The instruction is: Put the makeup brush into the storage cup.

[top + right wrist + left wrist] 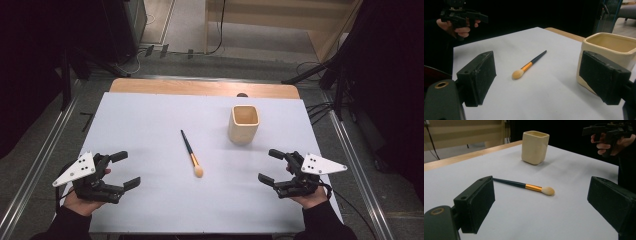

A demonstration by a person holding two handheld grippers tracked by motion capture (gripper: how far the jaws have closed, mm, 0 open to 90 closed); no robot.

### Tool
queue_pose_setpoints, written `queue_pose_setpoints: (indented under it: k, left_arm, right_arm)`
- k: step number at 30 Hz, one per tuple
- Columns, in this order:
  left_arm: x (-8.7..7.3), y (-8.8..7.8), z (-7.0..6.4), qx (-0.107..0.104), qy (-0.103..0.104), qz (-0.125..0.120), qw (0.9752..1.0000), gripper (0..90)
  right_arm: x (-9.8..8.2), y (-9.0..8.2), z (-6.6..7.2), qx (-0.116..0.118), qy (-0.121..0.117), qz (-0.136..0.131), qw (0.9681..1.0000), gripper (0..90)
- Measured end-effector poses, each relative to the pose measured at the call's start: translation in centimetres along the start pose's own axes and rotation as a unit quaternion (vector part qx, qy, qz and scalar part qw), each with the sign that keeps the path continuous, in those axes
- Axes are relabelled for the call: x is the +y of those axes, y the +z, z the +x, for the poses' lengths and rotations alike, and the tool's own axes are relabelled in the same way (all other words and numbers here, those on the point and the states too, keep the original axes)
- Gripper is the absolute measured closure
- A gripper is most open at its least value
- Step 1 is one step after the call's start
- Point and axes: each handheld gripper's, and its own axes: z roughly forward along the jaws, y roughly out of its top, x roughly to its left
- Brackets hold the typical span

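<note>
Leftmost, the left gripper [122,170] sits in a hand [80,202] near the front edge of the table [150,115], a grey three-cornered plate with black dots on its top. Its flat, matte black jaws stand wide apart with nothing between them, above the smooth white sheet that covers the table; a strip of bare wood shows along the far edge.

Near the middle lies the brush [191,153]: a thin dark handle, a short orange-gold ferrule and a soft, rounded pale tuft. It rests flat on the sheet, tuft toward the person, well apart from both grippers.

Right of it and farther back stands the cup [244,124], cream, glossy, square with rounded corners, upright, its inside pale tan.

Rightmost, the right gripper [269,166] is held in the other hand [312,196], its jaws likewise spread wide, gripping nothing and touching nothing.

Both sleeves are cut off by the bottom edge of the high view. In the right gripper view one jaw covers part of the cup's near wall, and the cup runs off the right edge. The surroundings beyond the table are dark and hard to make out.
</note>
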Motion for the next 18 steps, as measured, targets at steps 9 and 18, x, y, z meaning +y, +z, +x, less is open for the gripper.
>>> queue_pose_setpoints:
  k: [9, 18]
  left_arm:
    - [-0.04, -0.18, 0.11, 0.002, 0.0, -0.006, 1.0, 8.9]
    - [-0.05, -0.17, 0.11, 0.003, 0.0, -0.002, 1.0, 10.9]
  right_arm:
    - [-0.03, -0.01, 0.02, -0.007, -0.004, 0.007, 0.9999, 14.8]
    - [-0.03, -0.09, -0.03, -0.009, -0.004, 0.004, 0.9999, 14.8]
